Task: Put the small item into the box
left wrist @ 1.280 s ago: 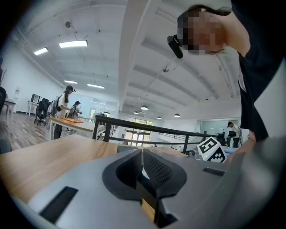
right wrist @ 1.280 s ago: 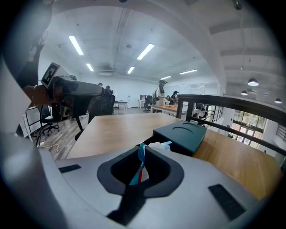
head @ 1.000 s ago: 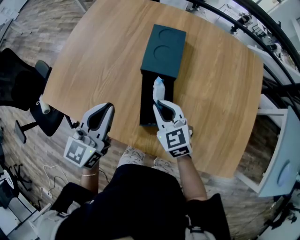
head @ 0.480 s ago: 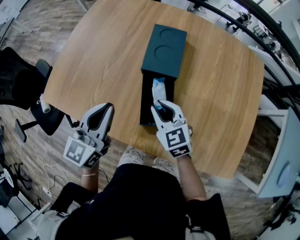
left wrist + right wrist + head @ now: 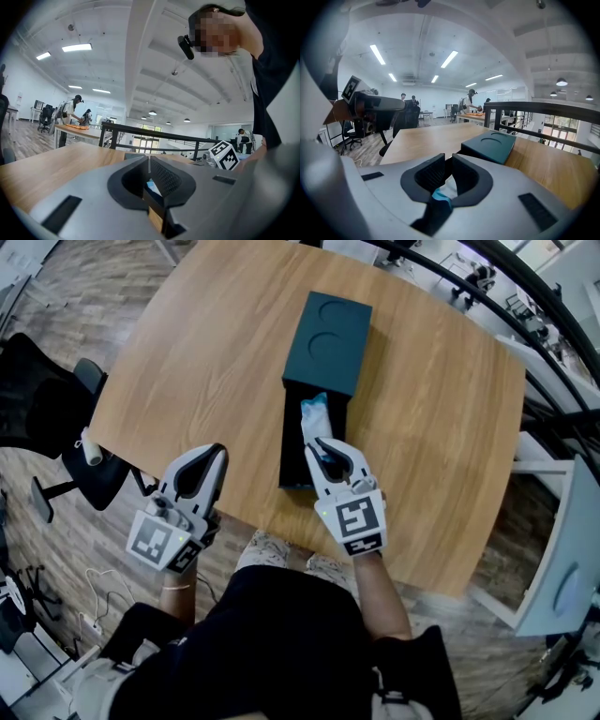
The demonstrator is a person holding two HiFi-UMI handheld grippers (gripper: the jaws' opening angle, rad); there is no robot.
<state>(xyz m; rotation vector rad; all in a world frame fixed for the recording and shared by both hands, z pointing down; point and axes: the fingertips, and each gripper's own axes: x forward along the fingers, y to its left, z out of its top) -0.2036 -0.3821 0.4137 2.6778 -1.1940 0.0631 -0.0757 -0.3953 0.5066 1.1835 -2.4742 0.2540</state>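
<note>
At frame centre, the right gripper [image 5: 323, 445] is pinching the small item [image 5: 313, 414] over the open box [image 5: 330, 334], probably needing lowering before letting go.

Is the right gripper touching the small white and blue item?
Touching. The right gripper view shows the right gripper with its jaws closed on the small item, which is pinched from both sides.

No words, numbers or brand names readable anywhere here. The only print is black-and-white square marker patterns, on the left cube [image 5: 155, 542] of the left hand-held gripper [image 5: 214, 452] and the right cube [image 5: 356, 521] of the right hand-held gripper [image 5: 320, 442]. The dark box [image 5: 328, 334] on the counter [image 5: 187, 362] has no lettering, and any print on the packet [image 5: 314, 413] is too small to read.
</note>
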